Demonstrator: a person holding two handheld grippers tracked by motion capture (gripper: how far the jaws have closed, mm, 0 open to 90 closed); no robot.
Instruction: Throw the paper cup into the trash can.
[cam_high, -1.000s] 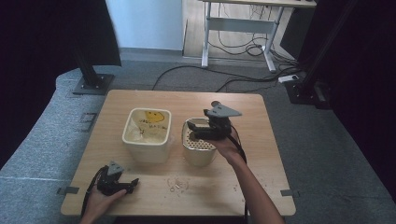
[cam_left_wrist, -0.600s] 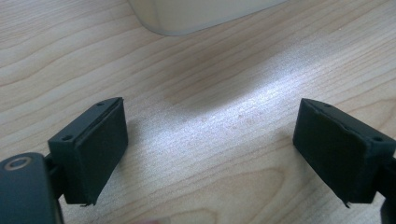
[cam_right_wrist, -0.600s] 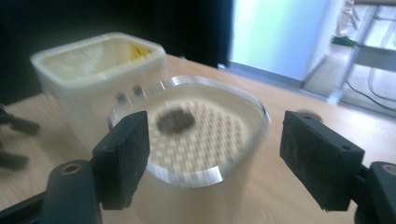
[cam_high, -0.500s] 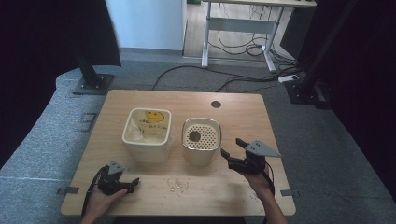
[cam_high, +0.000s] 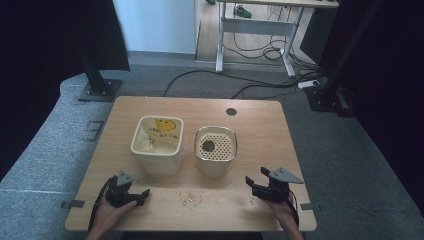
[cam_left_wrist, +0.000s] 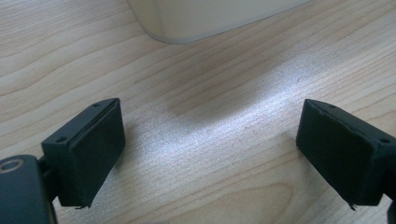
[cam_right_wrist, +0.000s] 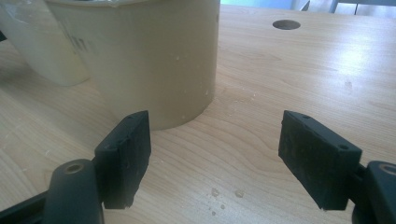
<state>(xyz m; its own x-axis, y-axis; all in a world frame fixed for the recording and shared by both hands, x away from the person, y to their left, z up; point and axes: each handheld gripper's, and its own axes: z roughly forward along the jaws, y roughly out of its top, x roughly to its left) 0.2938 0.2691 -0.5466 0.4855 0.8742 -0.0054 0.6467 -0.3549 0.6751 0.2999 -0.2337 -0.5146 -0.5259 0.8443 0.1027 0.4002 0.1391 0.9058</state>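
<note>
My left gripper (cam_high: 144, 193) rests low at the table's front left, a hand around it; its jaws stand wide apart over bare wood (cam_left_wrist: 210, 154). My right gripper (cam_high: 249, 183) sits at the front right, just in front of the round-cornered cream container (cam_high: 215, 162), and points toward it. Its jaws have just been closing a little, and they are still open with nothing between them (cam_right_wrist: 215, 154). The cream container (cam_right_wrist: 154, 60) rises close behind the right gripper's left jaw. It has a perforated insert with a dark item (cam_high: 208, 145) on it.
A square cream bin (cam_high: 137, 145), lined with a plastic bag that bears a yellow face, stands left of the container; its base (cam_left_wrist: 210, 18) shows above my left jaws. Crumbs (cam_high: 191, 196) lie on the wood between my hands. A cable hole (cam_high: 231, 111) marks the far edge.
My right gripper has come down from above the perforated container to the table's front right, toward the person. The left gripper has stayed in place.
</note>
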